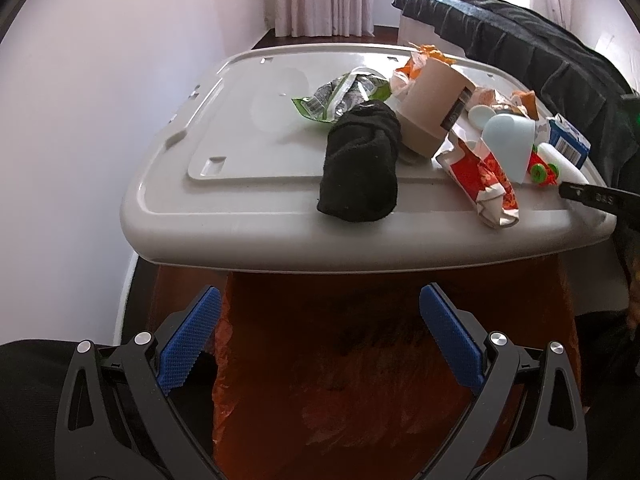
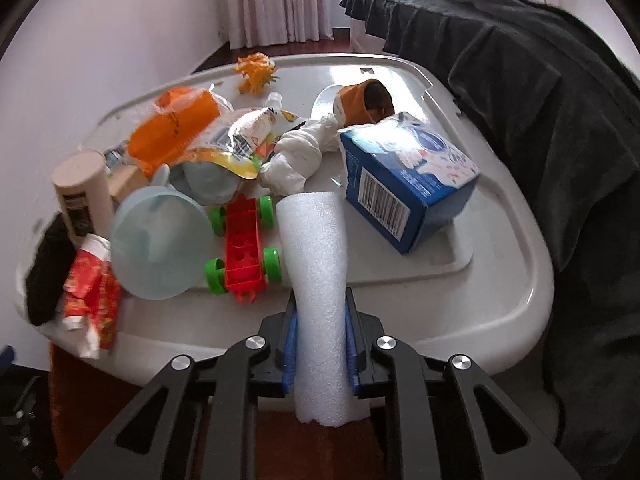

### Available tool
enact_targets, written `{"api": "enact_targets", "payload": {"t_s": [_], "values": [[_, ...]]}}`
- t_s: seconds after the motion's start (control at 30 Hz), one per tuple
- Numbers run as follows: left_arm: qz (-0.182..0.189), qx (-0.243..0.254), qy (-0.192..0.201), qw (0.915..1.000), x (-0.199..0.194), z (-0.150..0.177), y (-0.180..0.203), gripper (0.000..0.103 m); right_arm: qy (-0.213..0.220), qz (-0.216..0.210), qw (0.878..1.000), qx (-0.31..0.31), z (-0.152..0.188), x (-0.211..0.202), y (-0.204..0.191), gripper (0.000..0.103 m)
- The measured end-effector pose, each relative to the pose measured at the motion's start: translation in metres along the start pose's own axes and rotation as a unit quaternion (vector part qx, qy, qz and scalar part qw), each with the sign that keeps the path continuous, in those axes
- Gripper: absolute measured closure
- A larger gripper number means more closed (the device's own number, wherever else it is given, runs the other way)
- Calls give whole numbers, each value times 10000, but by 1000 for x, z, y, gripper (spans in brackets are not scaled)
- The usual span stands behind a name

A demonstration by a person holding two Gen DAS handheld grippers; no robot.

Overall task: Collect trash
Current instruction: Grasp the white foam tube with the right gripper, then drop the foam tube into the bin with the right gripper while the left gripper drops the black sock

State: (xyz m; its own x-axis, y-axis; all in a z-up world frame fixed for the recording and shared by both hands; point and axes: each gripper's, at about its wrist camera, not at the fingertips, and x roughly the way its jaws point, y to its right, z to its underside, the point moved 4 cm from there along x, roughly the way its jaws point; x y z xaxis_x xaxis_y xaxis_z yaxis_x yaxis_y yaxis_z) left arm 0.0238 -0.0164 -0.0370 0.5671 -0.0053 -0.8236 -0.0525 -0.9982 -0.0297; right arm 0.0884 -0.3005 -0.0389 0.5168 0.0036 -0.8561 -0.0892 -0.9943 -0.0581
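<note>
My right gripper (image 2: pixel 320 320) is shut on a white foam roll (image 2: pixel 316 264) and holds it at the near edge of the grey bin lid (image 2: pixel 500 312). The roll also shows in the left wrist view (image 1: pixel 564 164), with the right gripper's tip beside it (image 1: pixel 576 194). My left gripper (image 1: pixel 320 312) is open and empty, below the lid's front edge (image 1: pixel 280 248), over an orange bag (image 1: pixel 360 380). On the lid lie a red wrapper (image 2: pixel 90 288), a green wrapper (image 1: pixel 340 96), an orange packet (image 2: pixel 176 124) and crumpled white tissue (image 2: pixel 296 156).
Also on the lid: a black sock (image 1: pixel 360 164), a beige tub (image 1: pixel 432 108), a pale blue cup (image 2: pixel 160 240), a red toy car (image 2: pixel 244 248), a blue box (image 2: pixel 404 184), an orange toy (image 2: pixel 256 70). Dark cloth (image 2: pixel 540 80) hangs at the right.
</note>
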Motion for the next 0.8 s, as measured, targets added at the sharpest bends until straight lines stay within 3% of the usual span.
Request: {"api": "enact_targets", "payload": {"t_s": [0.27, 0.43, 0.67, 0.77, 0.8], "values": [[139, 48, 332, 9993, -10, -16, 0, 6, 818, -551, 9949, 218, 0, -41, -1, 83], [142, 350, 472, 9982, -1, -47, 15, 6, 802, -853, 9927, 282, 1, -42, -10, 82], [145, 277, 153, 9994, 50, -81, 15, 6, 885, -950, 9912, 240, -3, -44, -18, 80], [150, 295, 152, 9993, 63, -85, 14, 10, 798, -1014, 9910, 342, -4, -38, -17, 80], [136, 320, 142, 9993, 66, -85, 15, 26, 765, -1042, 9909, 371, -5, -36, -18, 80]]}}
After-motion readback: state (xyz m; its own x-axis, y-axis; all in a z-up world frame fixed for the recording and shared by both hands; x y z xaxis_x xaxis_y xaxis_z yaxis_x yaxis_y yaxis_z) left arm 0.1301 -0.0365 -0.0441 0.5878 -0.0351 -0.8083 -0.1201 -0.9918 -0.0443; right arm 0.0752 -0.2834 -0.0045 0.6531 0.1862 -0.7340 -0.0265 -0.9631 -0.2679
